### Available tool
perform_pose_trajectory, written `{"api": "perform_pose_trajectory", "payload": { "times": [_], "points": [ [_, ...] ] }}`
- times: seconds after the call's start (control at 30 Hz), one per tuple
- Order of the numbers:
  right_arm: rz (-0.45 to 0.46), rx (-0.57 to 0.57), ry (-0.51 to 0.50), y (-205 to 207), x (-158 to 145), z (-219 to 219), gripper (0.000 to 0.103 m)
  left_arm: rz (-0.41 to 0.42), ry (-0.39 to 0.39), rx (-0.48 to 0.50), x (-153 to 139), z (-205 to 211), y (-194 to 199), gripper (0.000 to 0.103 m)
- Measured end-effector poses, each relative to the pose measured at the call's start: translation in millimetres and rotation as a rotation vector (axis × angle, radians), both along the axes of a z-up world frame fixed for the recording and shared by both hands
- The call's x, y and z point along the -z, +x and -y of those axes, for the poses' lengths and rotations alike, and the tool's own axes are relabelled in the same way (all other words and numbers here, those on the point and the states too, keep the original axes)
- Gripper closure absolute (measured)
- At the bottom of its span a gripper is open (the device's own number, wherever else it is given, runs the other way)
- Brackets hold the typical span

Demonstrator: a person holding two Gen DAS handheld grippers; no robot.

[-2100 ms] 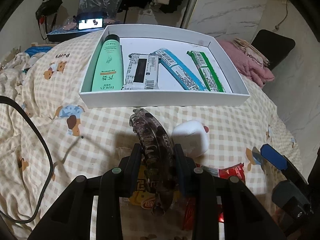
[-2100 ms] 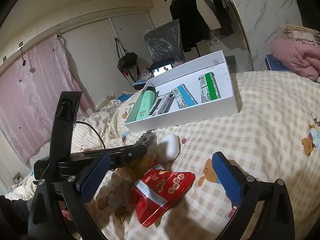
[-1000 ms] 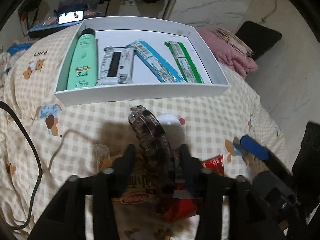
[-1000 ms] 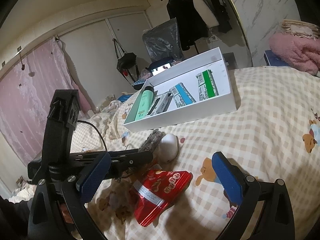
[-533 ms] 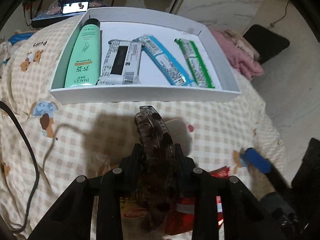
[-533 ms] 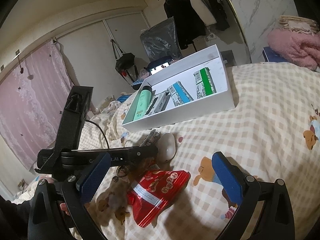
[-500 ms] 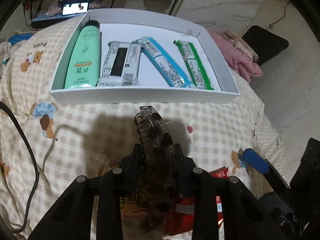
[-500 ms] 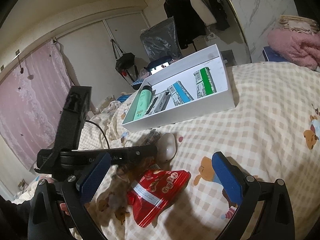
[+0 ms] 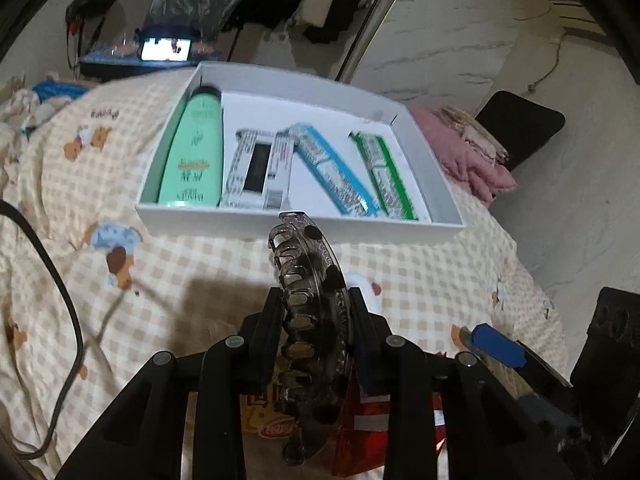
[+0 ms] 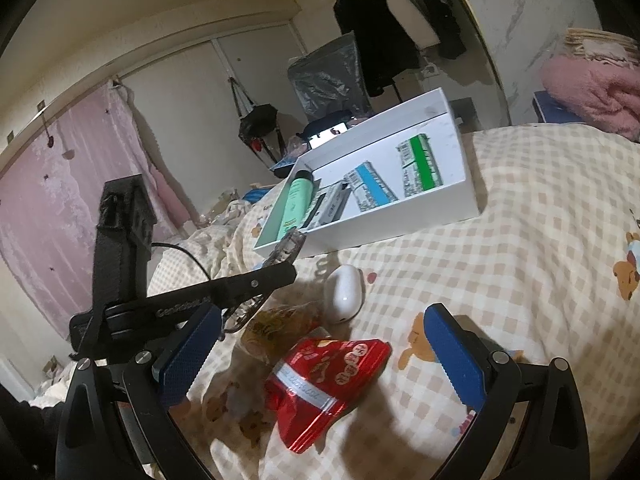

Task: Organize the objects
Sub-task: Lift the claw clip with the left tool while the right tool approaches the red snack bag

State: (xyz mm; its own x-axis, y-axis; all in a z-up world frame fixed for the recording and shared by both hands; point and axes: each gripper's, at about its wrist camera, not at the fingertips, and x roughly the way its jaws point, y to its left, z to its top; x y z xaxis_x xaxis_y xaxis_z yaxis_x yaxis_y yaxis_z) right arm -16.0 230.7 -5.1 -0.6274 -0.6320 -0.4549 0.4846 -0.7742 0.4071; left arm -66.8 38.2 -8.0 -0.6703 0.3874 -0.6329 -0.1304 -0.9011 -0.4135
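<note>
Clamping on the smoky translucent hair claw (image 9: 316,312) had just been completed by the left gripper (image 9: 316,320): its jaws, loosened around the clip a second earlier, were drawn in narrow against both sides, and the clip was held edge-up at the centre of the left wrist view. With the grip re-secured, the clip was judged ready to be carried to the white box (image 9: 424,232), whose near wall was seen just beyond the clip's tip.

Compared with the frames of two seconds before, the clip was seen lifted clear of the checked bedspread (image 9: 168,280) and closer to the box, which had grown larger in the upper middle of the frame. Inside it, the green tube (image 9: 194,156), the grey packet (image 9: 258,172), the blue box (image 9: 336,176) and the green box (image 9: 386,176) were left unchanged.

In the right wrist view, the right gripper (image 10: 320,356) was kept spread wide and empty at the lower frame, above the red snack pouch (image 10: 324,380). The white earbud case (image 10: 344,292) and a yellow packet (image 10: 276,328) were still left on the bedspread, outside the box.
</note>
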Motion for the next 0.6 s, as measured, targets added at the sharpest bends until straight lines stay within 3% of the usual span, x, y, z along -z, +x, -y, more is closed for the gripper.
{"api": "perform_pose_trajectory", "payload": {
  "times": [0.3,0.47,0.6],
  "points": [
    [0.007,-0.058,0.112,3,8,20,0.001,0.0,-0.103,0.003,19,-16,-1,0.07],
    [0.033,-0.07,0.169,2,14,26,0.001,-0.004,-0.071,0.004,23,-13,1,0.069],
    [0.003,-0.108,0.284,7,12,36,0.005,-0.004,-0.06,0.006,24,-10,0,0.069]
  ]
}}
